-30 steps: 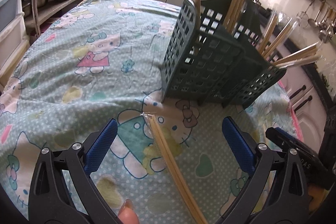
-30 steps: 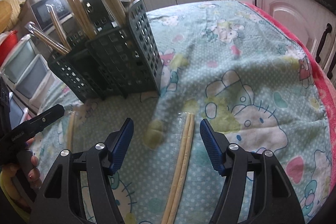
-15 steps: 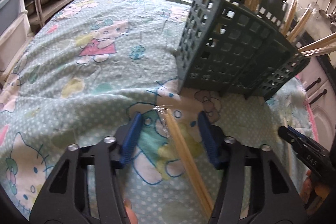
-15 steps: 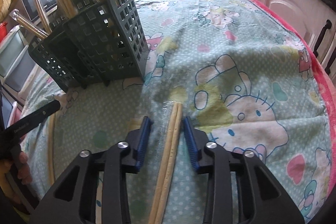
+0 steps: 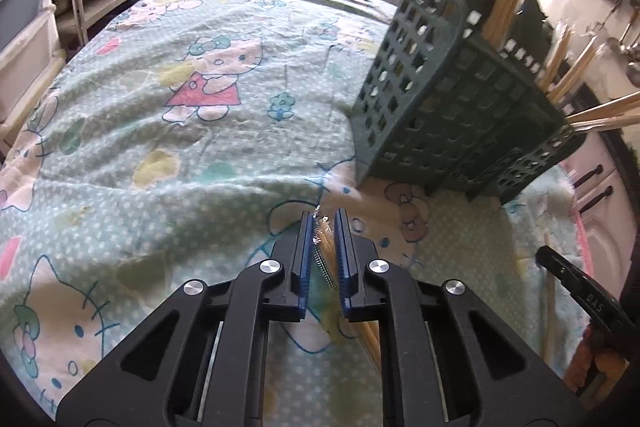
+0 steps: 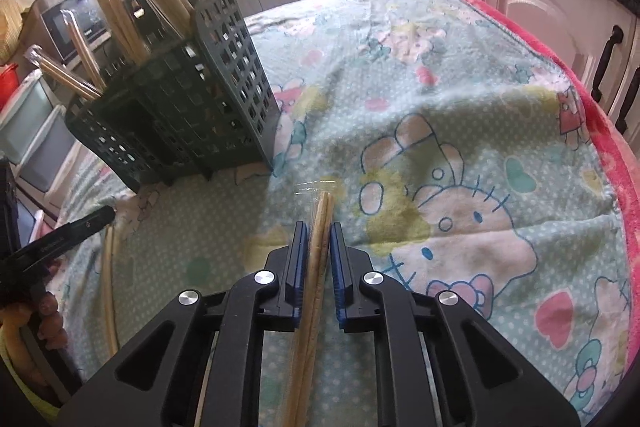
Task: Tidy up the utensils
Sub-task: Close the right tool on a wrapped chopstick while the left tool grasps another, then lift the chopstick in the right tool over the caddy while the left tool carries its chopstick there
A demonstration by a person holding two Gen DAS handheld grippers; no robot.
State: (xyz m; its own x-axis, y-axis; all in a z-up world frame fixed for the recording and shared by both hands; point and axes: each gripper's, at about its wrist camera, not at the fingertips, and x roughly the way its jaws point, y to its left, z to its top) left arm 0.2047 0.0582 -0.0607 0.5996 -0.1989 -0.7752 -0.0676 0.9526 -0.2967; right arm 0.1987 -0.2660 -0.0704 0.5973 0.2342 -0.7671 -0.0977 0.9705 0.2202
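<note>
Left gripper (image 5: 323, 227): jaws closing, pinching left chopstick pair (image 5: 326, 247) in its clear wrapper, lying near the tabletop's near edge.
Right gripper (image 6: 319, 239): jaws closing, clamping right chopstick pair (image 6: 316, 259), also wrapped, flat on the blanket (image 6: 460, 131).
Caddy (image 6: 180, 115): standing just ahead, toward the tabletop's middle, already holding several pairs upright.
Risk: slick film is likely letting sticks slide or pivot when lifted; long ends may be snagging soft cloth or the caddy rim.
Materials: pale smooth wood; crinkly plastic; dark green rigid lattice; fuzzy printed fabric.

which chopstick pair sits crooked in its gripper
The wrapped pair in the left hand-held gripper: it slants across the pads. The other pair, between the closing jaws of the right hand-held gripper, runs straight.
</note>
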